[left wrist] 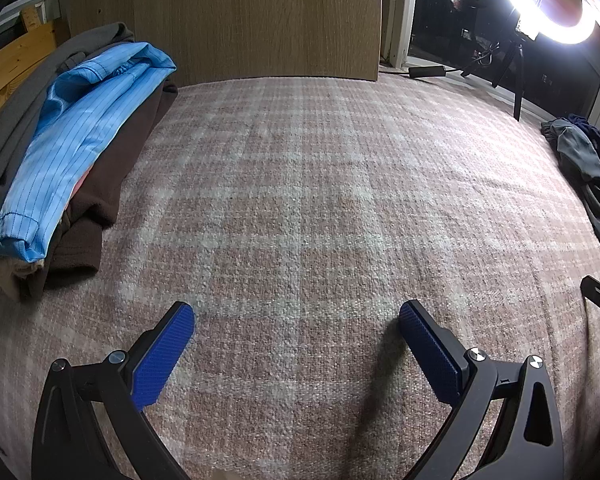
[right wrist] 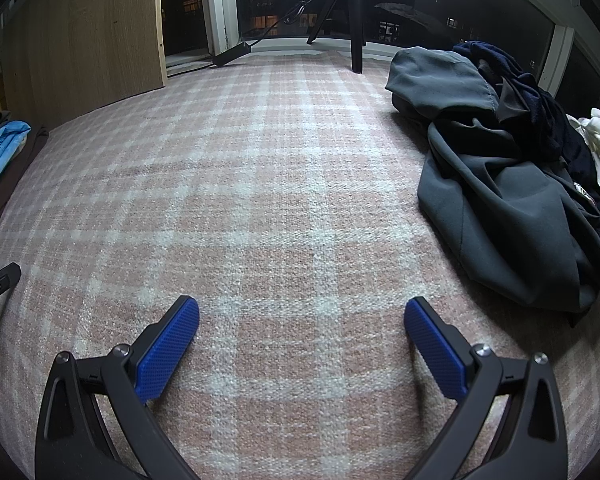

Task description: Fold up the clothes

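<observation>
Hovering over the bare plaid blanket [right wrist: 284, 184], the right hand-held gripper [right wrist: 302, 344] has its blue pads spread as wide as they go, with nothing between them — only pink-and-white weave shows in the gap. The left hand-held gripper [left wrist: 296, 350] is in the same state: jaws spread, empty, tilted down toward the same blanket.

Taking the grey garment [right wrist: 500, 208] as the landmark, the right hand-held gripper sits on its near, inner side, with a strip of bare blanket between its right pad and the garment's nearest hem. The garment lies crumpled, and its long axis seems to run away from the camera toward the dark window [right wrist: 420, 8], with a hood-like bulge at the far end. A navy piece [right wrist: 540, 92] is heaped against its far side, and a white cloth [right wrist: 598, 140] lies beyond that at the frame's edge.

From the left wrist view the same grey garment [left wrist: 580, 152] shows only as a sliver at the far right edge, well apart from the left pads — so the right hand looks the nearer one for the first reach. On the opposite side from the garment, across the open blanket, a stack of apparently folded clothes topped by a blue striped piece [left wrist: 80, 136] rests beside the wooden board [left wrist: 256, 16].

Judging from this, no folding has begun on the grey garment; the next move likely calls for the right hand-held gripper to swing toward its near hem.
</observation>
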{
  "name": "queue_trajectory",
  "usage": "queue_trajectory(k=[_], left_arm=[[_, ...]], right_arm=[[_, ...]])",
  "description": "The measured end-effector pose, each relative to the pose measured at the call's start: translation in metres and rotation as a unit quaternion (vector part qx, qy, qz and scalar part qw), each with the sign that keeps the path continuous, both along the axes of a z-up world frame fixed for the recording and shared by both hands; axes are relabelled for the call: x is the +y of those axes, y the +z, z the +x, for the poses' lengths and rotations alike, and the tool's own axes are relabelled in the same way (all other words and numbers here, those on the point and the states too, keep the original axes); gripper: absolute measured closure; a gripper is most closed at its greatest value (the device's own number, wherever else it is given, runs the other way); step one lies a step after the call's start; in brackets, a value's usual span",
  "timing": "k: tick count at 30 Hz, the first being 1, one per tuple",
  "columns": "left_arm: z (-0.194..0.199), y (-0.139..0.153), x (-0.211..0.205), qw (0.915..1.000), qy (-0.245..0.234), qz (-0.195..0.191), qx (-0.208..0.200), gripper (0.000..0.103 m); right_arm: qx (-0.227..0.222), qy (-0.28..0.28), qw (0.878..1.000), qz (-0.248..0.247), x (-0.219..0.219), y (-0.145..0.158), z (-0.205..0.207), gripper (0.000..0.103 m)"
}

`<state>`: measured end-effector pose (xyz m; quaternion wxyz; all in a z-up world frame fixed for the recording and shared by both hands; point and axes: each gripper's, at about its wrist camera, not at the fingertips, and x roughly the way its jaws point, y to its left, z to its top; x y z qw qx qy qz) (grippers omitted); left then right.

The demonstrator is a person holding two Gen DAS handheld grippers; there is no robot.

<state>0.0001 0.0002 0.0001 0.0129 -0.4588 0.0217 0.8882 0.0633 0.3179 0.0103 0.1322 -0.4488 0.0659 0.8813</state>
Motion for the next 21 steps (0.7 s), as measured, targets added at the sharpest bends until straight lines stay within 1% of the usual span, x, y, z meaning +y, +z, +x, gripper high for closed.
queue_trajectory(k=[21], left_arm=[[0.0021, 0.0019, 0.0016, 1.0000, 0.001, 0.000, 0.000, 0.000]], right_arm=[[0.000, 0.000, 1.000, 0.000, -0.0001, 0.0000, 0.0000, 0.000]])
